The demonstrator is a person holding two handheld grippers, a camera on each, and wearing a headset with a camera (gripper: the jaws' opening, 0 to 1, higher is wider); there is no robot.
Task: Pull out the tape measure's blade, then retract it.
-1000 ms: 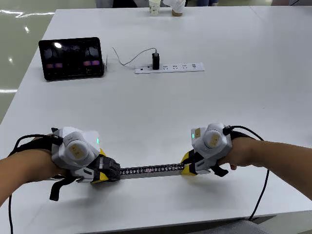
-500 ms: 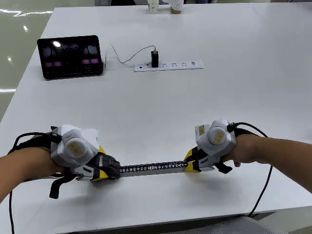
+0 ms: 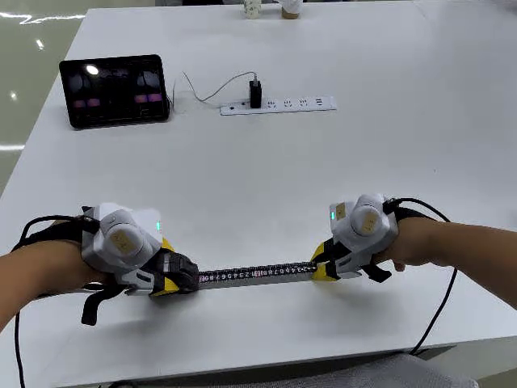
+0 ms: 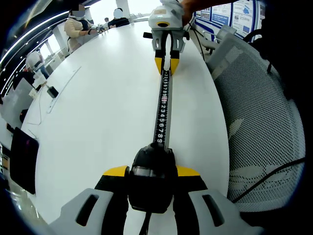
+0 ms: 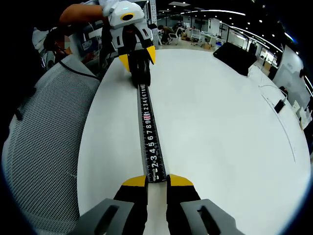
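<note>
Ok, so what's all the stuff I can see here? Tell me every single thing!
White table: one, white, under everything.
Black tablet with a lit screen: one, black, far left of the table.
White power strip: one, white, far middle, with a black plug in it.
Cups: two, pale, far edge.
Black tape measure case: one, black, near left.
Numbered blade: one, dark with pale numbers, stretched between the grippers.
Grey mesh chair: one, grey, at the near table edge.
Left gripper: one, white with yellow tips, shut on the case.
Right gripper: one, same colours, shut on the blade's end.
Forearms: two, behind the grippers.
</note>
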